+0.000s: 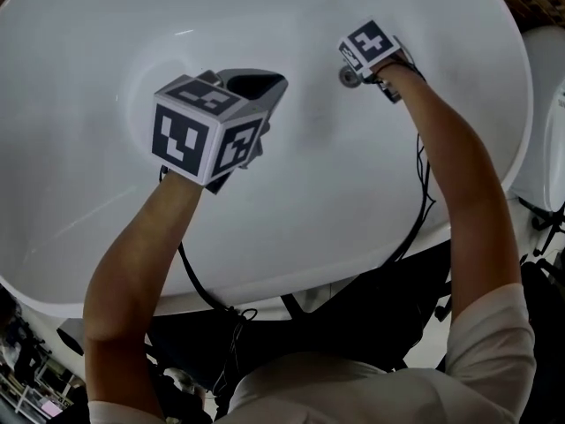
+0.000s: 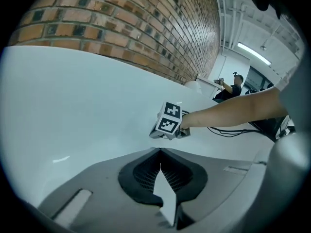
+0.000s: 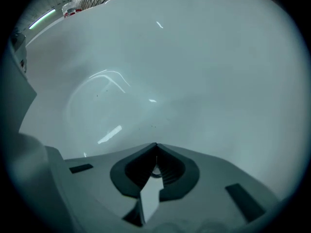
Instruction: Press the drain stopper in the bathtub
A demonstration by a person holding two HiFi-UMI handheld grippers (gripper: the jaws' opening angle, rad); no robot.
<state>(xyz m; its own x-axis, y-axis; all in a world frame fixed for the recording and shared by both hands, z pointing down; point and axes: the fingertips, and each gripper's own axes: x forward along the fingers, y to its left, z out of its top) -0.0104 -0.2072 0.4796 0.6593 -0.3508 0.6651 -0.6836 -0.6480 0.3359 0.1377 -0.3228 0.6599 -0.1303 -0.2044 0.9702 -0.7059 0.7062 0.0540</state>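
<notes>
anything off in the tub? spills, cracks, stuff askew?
Nothing stands out. The bathtub is bare, with no spill or crack showing, only a few tiny dark specks in the right gripper view. The drain stopper sits right by the right gripper, whose jaws are together. The left gripper hangs above the tub, shut and empty.

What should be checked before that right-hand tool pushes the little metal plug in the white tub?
1. Fingers of the right gripper closed for pushing: ok, the tips meet.
2. That gripper positioned at the small round metal drain stopper: ok.
3. Fingers touching the stopper: cannot tell.
4. Stopper already down: cannot tell.
5. The left gripper out of the way: ok, shut, empty, held apart above the white oval bathtub.
</notes>
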